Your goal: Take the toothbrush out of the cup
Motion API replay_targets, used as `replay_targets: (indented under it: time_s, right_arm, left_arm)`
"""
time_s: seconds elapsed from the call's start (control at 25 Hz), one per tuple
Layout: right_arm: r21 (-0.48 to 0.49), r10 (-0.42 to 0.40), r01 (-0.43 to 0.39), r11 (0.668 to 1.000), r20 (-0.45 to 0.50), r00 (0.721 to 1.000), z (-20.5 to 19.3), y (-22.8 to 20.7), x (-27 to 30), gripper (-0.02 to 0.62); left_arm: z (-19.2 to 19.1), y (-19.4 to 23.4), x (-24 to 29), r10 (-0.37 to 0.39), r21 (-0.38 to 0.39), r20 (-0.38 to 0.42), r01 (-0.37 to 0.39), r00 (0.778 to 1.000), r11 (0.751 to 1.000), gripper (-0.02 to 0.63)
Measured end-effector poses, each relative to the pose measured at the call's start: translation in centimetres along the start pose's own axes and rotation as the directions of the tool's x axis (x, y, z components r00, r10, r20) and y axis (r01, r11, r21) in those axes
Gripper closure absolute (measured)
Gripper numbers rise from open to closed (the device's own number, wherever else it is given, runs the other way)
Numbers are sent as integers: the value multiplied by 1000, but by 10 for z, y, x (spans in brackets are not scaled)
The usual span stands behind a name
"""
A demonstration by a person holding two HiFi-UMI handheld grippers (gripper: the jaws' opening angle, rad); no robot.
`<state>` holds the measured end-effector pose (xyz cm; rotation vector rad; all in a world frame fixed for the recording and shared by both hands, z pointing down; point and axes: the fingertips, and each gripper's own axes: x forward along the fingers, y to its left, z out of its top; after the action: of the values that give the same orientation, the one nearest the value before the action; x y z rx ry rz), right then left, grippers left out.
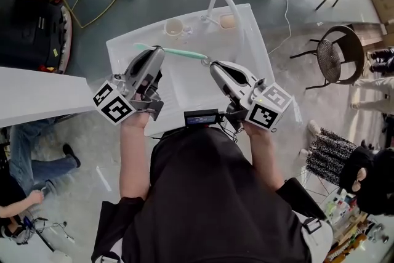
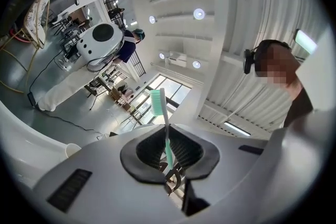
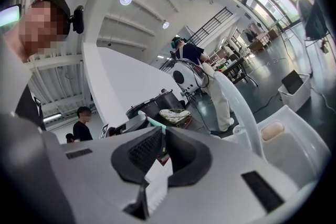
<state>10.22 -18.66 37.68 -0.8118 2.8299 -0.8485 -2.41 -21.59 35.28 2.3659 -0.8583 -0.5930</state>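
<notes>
A mint-green toothbrush (image 1: pixel 181 53) hangs level above the white sink unit (image 1: pixel 184 92), held at both ends. My left gripper (image 1: pixel 159 51) is shut on it near the brush head, which pokes out to the left. In the left gripper view the bristled head (image 2: pixel 157 100) stands up out of the closed jaws (image 2: pixel 168 147). My right gripper (image 1: pixel 212 63) is shut on the handle's tip; in the right gripper view the green end (image 3: pixel 154 121) runs into the jaws (image 3: pixel 161 147). The cream cup (image 1: pixel 174 28) stands apart at the back of the counter, with nothing in it.
A white arched faucet (image 1: pixel 221 0) and a bar of soap (image 1: pixel 228 21) sit at the counter's far edge. The faucet (image 3: pixel 239 102) rises close to the right of the right gripper. A round black chair (image 1: pixel 335 55) stands to the right, and people stand around the room.
</notes>
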Motion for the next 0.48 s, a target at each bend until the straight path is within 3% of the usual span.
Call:
replay_targets:
  time_s: [0.2, 0.48]
  right_arm:
    - [-40, 13, -14, 999, -21, 1000, -1, 5, 4, 512]
    - [-30, 34, -35, 999, -38, 999, -6, 6, 9, 491]
  left_arm:
    - [6, -1, -7, -17, 2, 3, 17, 1000, 1000, 575]
    - [6, -15, -3, -98, 1, -18, 98, 995, 995, 575]
